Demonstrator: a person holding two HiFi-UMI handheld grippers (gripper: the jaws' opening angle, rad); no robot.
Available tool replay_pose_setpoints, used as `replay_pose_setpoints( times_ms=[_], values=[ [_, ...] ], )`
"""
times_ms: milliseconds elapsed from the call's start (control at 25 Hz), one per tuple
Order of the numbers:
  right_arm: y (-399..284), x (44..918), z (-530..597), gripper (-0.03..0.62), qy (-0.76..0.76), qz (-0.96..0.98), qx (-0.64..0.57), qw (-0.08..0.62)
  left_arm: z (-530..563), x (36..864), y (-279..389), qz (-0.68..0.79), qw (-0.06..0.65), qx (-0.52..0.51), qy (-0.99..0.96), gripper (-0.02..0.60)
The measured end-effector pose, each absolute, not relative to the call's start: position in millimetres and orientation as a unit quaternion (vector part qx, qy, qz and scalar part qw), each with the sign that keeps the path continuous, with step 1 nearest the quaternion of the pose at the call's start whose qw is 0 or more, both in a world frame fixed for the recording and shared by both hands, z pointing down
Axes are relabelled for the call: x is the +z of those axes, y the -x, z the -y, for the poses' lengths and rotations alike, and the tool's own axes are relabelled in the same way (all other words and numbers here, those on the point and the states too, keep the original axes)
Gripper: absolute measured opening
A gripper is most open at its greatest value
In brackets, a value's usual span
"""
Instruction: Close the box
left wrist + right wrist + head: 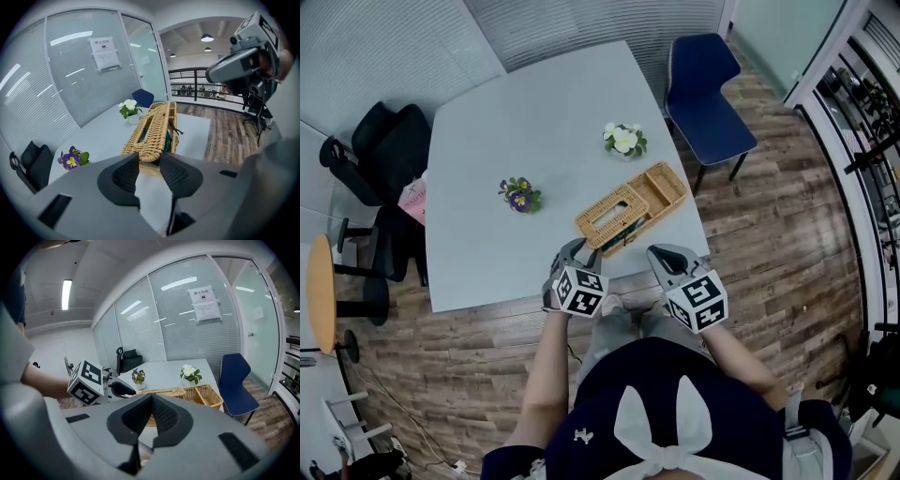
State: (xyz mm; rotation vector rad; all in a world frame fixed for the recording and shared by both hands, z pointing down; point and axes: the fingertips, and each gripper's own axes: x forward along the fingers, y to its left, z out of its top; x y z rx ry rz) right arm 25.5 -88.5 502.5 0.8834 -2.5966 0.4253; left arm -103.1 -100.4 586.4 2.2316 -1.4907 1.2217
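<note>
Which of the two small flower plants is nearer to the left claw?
The purple-flowered plant; the white-flowered plant stands farther off, beside the woven wicker box.

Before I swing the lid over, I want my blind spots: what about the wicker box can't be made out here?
- Wicker box, near end: left gripper view, behind the left gripper.
- Dark thing under its slotted lid: left gripper view, mostly covered by weave.
- Hinge or latch: head view, too small.
- Floor of the open base: right gripper view, behind the rim.

Grey table (534, 112), wicker box (630, 208), purple flowers (520, 195), white flowers (624, 139)
</note>
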Motion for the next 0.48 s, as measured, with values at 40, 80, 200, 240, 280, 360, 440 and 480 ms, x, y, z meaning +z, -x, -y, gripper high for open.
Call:
replay_pose_setpoints(
  times_ms=[40, 80, 200, 240, 280, 360, 440, 480],
  values=[
    [-25.8, 502.9, 88.6, 0.006, -0.313, 0.920, 0.151, 0.182, 100.1, 587.6, 102.7, 0.502, 0.094, 0.416, -0.752, 0.141],
    [-26.0, 503.3, 88.6, 0.006, -0.313, 0.920, 0.151, 0.183, 99.7, 588.9, 102.4, 0.501, 0.091, 0.420, -0.751, 0.141],
    [-26.2, 504.0, 88.7, 0.005, -0.314, 0.919, 0.152, 0.183, 98.6, 592.3, 101.7, 0.497, 0.084, 0.431, -0.749, 0.141],
    [-26.3, 504.3, 88.7, 0.005, -0.314, 0.919, 0.152, 0.183, 98.2, 593.2, 101.5, 0.496, 0.082, 0.434, -0.747, 0.141],
    [-26.4, 504.5, 88.6, 0.005, -0.314, 0.919, 0.152, 0.183, 97.9, 594.0, 101.3, 0.496, 0.080, 0.437, -0.746, 0.141],
    [-26.8, 504.9, 88.5, 0.005, -0.314, 0.919, 0.153, 0.183, 97.2, 595.3, 100.7, 0.495, 0.076, 0.442, -0.744, 0.141],
    [-26.9, 505.0, 88.4, 0.006, -0.314, 0.919, 0.153, 0.184, 96.6, 596.5, 100.1, 0.494, 0.073, 0.446, -0.743, 0.141],
    [-27.0, 505.3, 88.6, 0.005, -0.314, 0.919, 0.153, 0.184, 96.4, 597.4, 99.7, 0.493, 0.072, 0.448, -0.743, 0.141]
  ],
)
